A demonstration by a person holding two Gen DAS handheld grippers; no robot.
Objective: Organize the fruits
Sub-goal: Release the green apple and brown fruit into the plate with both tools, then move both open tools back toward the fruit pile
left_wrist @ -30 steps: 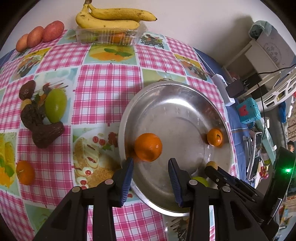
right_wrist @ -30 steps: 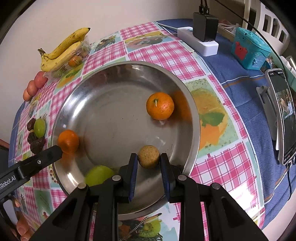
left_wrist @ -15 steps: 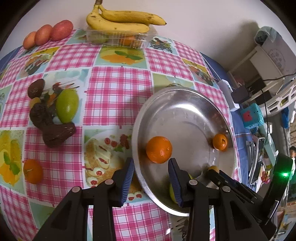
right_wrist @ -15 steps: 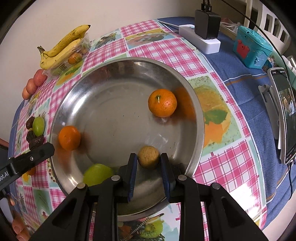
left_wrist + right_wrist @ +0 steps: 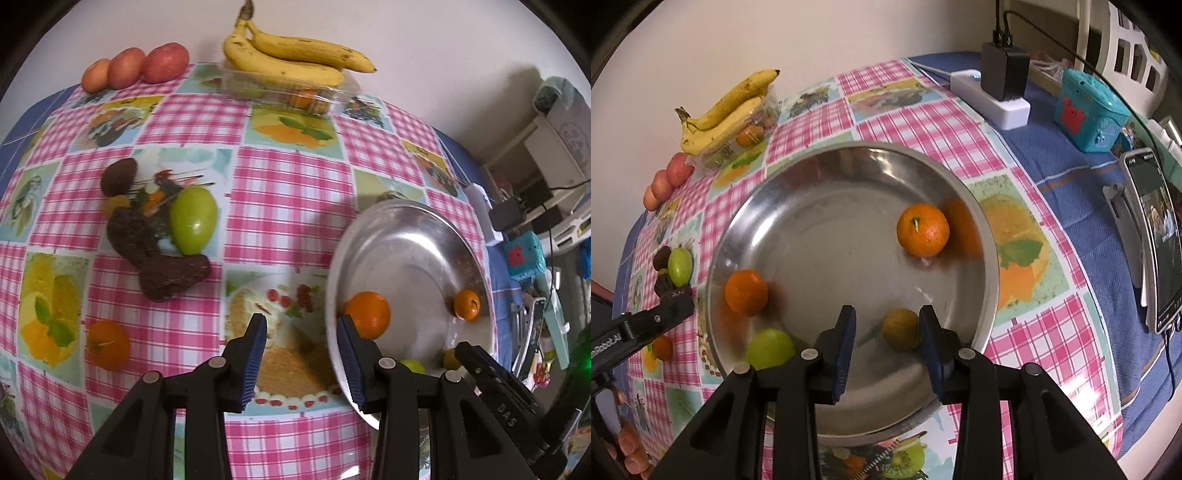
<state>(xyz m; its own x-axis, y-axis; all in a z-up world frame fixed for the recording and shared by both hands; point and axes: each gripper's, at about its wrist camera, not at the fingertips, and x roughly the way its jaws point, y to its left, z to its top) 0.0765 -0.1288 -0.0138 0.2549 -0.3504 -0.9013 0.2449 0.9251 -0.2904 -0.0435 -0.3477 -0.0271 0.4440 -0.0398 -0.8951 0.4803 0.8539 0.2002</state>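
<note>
- Since a second ago our right gripper (image 5: 884, 332) has let go: its fingers, then closed on the small brownish fruit (image 5: 900, 329), now stand apart, with the fruit resting between them on the floor of the metal plate (image 5: 827, 236), nearer the right finger.
- Our left gripper (image 5: 300, 341) has swung left off the plate; its fingers are apart and hold nothing, the left one over the checked cloth on the worktop (image 5: 288, 192), the right one at the plate's left rim (image 5: 332, 295).
- Inside the plate we see an orange (image 5: 923, 230) close to the far right wall, a second orange (image 5: 746, 292) against the left wall, and a green fruit (image 5: 770, 348) at the near left rim, just beside our right gripper's left finger. The middle of the plate is bare metal.
- Left of the plate, a wide strip of cloth lies open between its rim and a cluster of dark fruits (image 5: 155, 254) with a green fruit (image 5: 193, 220) touching them. A loose orange (image 5: 107, 344) sits alone nearer us.
- At the far edge by the wall, bananas (image 5: 291, 59) lie on a clear plastic box (image 5: 295, 92), with three reddish fruits (image 5: 136, 68) in a row to their left.
- Right of the plate, the cloth ends at a blue cover carrying a power strip (image 5: 991, 98), a teal box (image 5: 1089, 110) and a phone (image 5: 1152, 236) on a stand.
</note>
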